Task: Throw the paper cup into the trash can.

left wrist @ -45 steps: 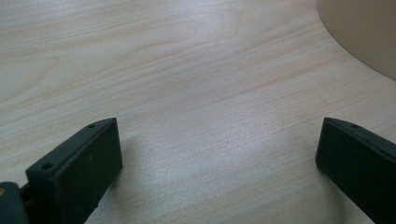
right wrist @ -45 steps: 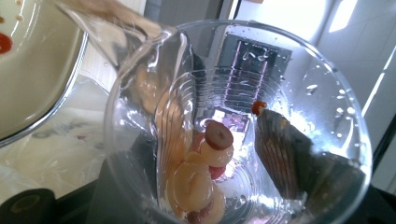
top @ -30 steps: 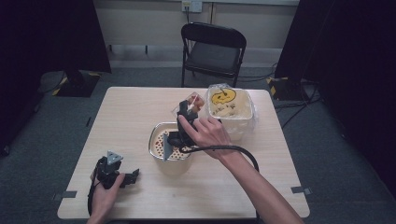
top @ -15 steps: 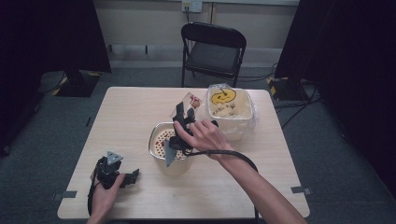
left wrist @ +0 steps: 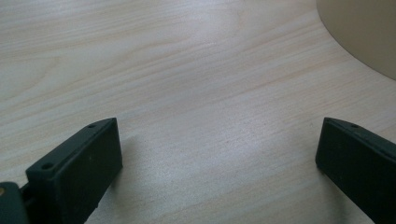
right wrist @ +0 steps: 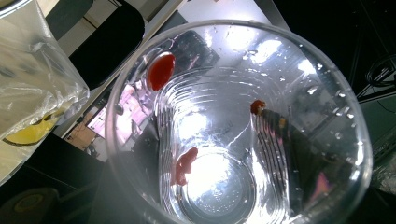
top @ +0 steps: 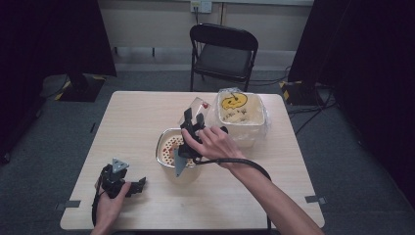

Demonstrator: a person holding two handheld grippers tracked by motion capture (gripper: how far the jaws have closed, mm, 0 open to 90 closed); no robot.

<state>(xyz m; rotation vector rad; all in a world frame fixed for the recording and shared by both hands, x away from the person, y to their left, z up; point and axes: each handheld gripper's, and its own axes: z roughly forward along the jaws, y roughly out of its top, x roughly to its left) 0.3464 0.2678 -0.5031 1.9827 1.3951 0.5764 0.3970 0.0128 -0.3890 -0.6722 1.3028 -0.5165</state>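
Table: a pale wooden table (top: 137,122), seen from above, with a black folding chair (top: 222,49) beyond it.
Left gripper: the black left gripper (top: 136,186) lies near the table's front left corner, its jaws spread wide over bare wood.
Right gripper: the black right gripper (top: 192,122) pinches a clear plastic cup (top: 198,108) with red smears inside, tilted above a round metal bowl (top: 166,147).
Bin: a cream plastic bin with a clear liner and a yellow smiley face (top: 242,117) stands just right of the cup.
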